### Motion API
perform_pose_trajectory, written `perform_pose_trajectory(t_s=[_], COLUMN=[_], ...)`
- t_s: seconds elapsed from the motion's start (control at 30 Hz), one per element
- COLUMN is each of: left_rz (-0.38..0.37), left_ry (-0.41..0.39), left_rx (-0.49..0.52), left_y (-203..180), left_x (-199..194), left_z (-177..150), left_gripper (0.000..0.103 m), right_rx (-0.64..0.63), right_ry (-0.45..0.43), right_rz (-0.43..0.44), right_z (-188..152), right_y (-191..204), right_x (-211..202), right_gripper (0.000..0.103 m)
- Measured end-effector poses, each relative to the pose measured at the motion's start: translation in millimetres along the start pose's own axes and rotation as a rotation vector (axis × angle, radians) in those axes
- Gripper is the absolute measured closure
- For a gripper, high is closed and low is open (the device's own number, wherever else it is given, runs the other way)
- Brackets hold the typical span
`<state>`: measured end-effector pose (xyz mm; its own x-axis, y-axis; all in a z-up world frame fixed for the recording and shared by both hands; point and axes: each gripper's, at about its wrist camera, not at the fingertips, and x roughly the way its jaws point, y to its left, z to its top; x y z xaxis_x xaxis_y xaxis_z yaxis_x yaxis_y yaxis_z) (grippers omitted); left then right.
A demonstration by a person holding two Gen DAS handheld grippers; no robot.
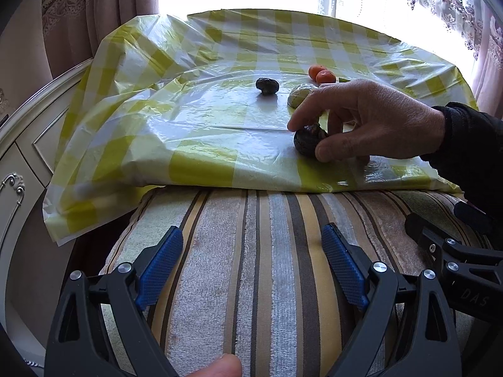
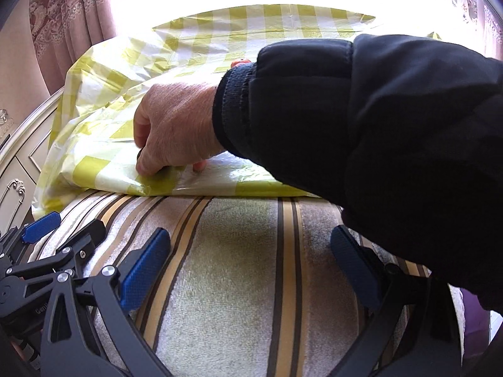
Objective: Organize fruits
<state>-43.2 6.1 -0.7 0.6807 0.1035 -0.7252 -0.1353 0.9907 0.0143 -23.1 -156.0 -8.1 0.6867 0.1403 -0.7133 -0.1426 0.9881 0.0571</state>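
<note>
On the tablecloth (image 1: 195, 116), one fruit (image 1: 267, 85) lies left of what may be two tangerines (image 1: 321, 74) — nearer, under a hand (image 1: 367, 119), another fruit (image 1: 308, 139)

Two dark fruits (image 1: 267, 85) apart on cloth; two oranges (image 1: 321, 74) touching.

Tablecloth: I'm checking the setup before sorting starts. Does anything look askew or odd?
Yes. The checked tablecloth is crumpled and bunched at its left side, not flat. Odder, a bare hand is on a dark fruit, while both claws, left and right, sit open over a striped cushion.
</note>
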Motion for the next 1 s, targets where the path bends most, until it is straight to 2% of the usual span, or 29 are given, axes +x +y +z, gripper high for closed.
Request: perform_pose_trajectory(t_s=[1.0], left_rz=[0.007], left_ry=[-0.017], left_rx=[0.000], left_y=[-2.3], left_x=[-4.5], left_z=[-3.4], left_gripper=[0.016], right_rx=[0.017], right_ry=[-0.005], right_rz=[0.019], right_z=[-1.3], right_y=[3.2], right_x=[-0.4], right_gripper=[0.001])
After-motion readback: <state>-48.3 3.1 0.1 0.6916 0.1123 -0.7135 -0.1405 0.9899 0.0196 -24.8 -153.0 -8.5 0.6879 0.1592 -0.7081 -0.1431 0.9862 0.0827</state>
